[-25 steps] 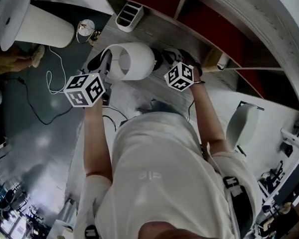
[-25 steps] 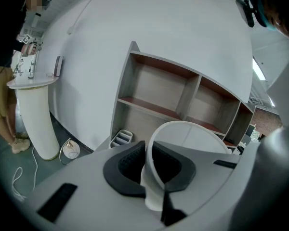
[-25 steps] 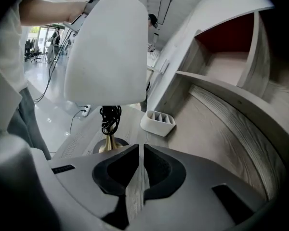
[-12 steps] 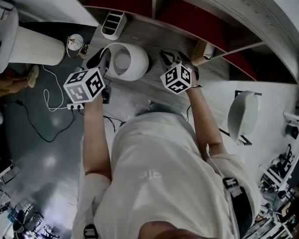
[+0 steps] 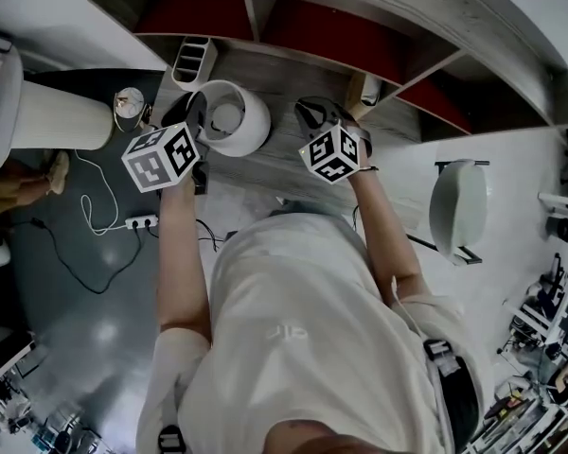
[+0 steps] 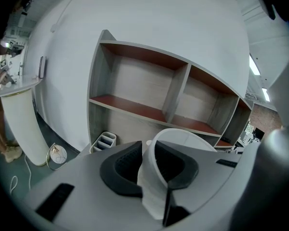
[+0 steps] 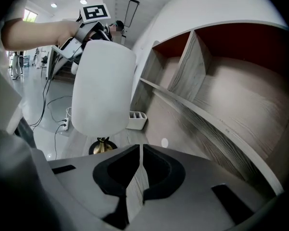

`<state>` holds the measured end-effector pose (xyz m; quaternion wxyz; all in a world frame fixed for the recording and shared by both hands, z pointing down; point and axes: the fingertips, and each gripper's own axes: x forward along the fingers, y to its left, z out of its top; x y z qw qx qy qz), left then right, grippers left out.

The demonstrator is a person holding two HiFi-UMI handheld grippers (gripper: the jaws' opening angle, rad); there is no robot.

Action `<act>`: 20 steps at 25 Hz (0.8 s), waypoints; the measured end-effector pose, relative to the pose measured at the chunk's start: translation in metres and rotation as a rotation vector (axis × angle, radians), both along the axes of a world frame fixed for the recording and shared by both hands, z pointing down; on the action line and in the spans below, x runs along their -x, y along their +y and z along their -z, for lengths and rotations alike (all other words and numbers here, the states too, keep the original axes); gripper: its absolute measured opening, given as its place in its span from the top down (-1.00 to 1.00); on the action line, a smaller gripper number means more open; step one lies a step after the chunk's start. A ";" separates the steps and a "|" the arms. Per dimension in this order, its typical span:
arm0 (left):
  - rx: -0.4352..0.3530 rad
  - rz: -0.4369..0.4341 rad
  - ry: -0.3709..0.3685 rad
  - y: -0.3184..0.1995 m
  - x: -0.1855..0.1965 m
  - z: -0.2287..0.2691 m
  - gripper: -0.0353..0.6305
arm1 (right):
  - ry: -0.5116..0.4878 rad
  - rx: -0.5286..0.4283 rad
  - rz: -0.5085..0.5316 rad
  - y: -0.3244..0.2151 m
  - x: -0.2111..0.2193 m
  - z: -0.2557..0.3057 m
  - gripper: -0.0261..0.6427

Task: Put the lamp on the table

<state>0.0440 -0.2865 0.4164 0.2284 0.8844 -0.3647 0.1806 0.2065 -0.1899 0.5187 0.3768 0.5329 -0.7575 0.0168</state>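
The grey wood-grain bench [image 5: 275,164] carries the white-shaded, brass-footed lamp [image 5: 235,116] upright near its left edge. The left claw [image 6: 149,153], jaws just opening, straddles the shade's rim — best drawn straight back without snagging. The right claw [image 7: 140,153] — pinched together, empty — should keep clear.

Bench [image 5: 276,159]: grey wood-grain top, set below an open shelf unit [image 5: 293,26]. On it: white lamp [image 5: 235,116], standing on a dark round foot, left of centre; white slotted organiser [image 5: 192,58], far left; small white disc [image 7: 164,142], near the shelf unit.
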 end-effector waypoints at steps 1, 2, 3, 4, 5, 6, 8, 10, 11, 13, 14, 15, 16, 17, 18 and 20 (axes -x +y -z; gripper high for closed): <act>0.000 -0.002 -0.001 0.001 -0.003 0.000 0.65 | 0.000 -0.002 -0.004 0.003 -0.003 0.001 0.78; 0.000 -0.004 -0.002 0.001 -0.005 -0.001 0.64 | 0.000 -0.003 -0.009 0.006 -0.005 0.001 0.78; 0.000 -0.006 -0.002 0.001 -0.008 -0.001 0.63 | -0.003 -0.003 -0.014 0.009 -0.008 0.001 0.78; -0.001 -0.008 -0.001 0.002 -0.011 -0.002 0.62 | -0.007 -0.003 -0.019 0.011 -0.011 0.001 0.78; -0.002 -0.011 0.000 0.001 -0.013 -0.002 0.62 | -0.012 -0.004 -0.026 0.014 -0.013 0.001 0.78; -0.005 -0.012 0.001 0.001 -0.015 -0.002 0.61 | -0.017 -0.007 -0.032 0.016 -0.014 0.002 0.78; -0.019 -0.014 -0.003 -0.001 -0.017 0.000 0.60 | -0.024 -0.016 -0.042 0.019 -0.016 0.006 0.78; -0.033 -0.015 -0.009 -0.004 -0.018 0.003 0.56 | -0.031 -0.023 -0.051 0.021 -0.017 0.009 0.78; -0.034 -0.017 -0.009 -0.005 -0.020 0.002 0.55 | -0.033 -0.025 -0.054 0.023 -0.017 0.010 0.78; -0.031 -0.020 -0.005 -0.006 -0.023 0.000 0.52 | -0.031 -0.026 -0.060 0.026 -0.019 0.010 0.78; -0.033 -0.019 -0.004 -0.007 -0.024 0.000 0.49 | -0.030 -0.027 -0.062 0.028 -0.019 0.011 0.78; -0.038 -0.018 -0.004 -0.008 -0.024 0.001 0.48 | -0.030 -0.029 -0.064 0.029 -0.020 0.012 0.78; -0.045 -0.017 -0.008 -0.010 -0.025 0.002 0.46 | -0.030 -0.029 -0.067 0.031 -0.020 0.012 0.78; -0.054 -0.018 -0.014 -0.011 -0.025 0.003 0.45 | -0.030 -0.029 -0.069 0.033 -0.020 0.013 0.78; -0.063 -0.020 -0.019 -0.011 -0.025 0.004 0.43 | -0.028 -0.029 -0.071 0.034 -0.020 0.013 0.78; -0.076 -0.024 -0.023 -0.013 -0.024 0.005 0.37 | -0.025 -0.032 -0.074 0.036 -0.021 0.014 0.78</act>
